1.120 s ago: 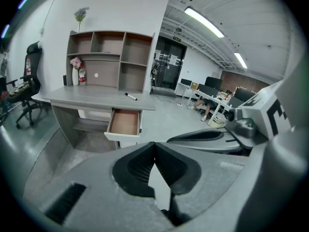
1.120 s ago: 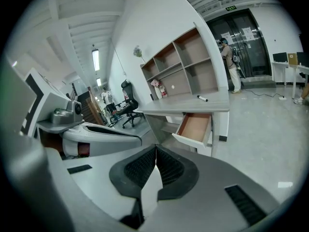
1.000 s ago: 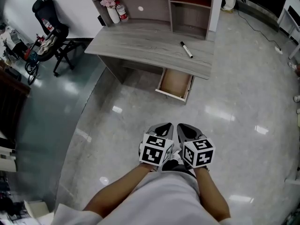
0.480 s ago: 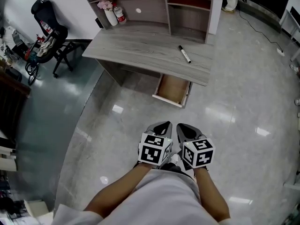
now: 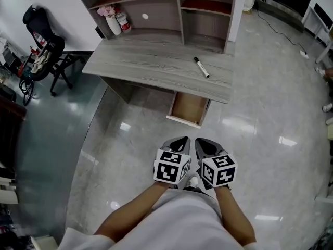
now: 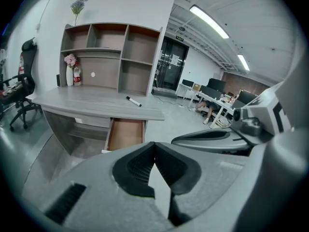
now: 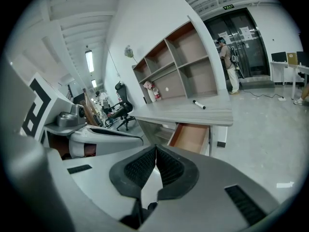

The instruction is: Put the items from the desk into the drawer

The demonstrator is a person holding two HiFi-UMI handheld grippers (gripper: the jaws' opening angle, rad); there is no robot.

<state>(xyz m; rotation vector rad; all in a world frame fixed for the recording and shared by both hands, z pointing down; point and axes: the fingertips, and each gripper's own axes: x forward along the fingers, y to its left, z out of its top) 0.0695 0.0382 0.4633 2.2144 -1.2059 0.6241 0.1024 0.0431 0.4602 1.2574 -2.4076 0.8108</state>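
Note:
A black and white marker (image 5: 201,67) lies on the grey wooden desk (image 5: 151,66), toward its right end; it also shows as the marker (image 6: 133,101) and the marker (image 7: 199,104) in the gripper views. Below the desk's right part a wooden drawer (image 5: 188,108) stands pulled out and looks empty. My left gripper (image 5: 180,142) and right gripper (image 5: 207,144) are held side by side close to my body, well short of the desk. Both are shut with nothing between the jaws.
A shelf unit (image 5: 156,7) stands on the back of the desk, with a vase of pink flowers (image 5: 110,17) and a bottle (image 5: 122,21) at its left. A black office chair (image 5: 39,40) stands left of the desk. Glossy floor (image 5: 260,119) lies between me and the desk.
The desk and drawer have shifted lower and leftward in the head view as my viewpoint moved. Both grippers stay shut and together in front of me.

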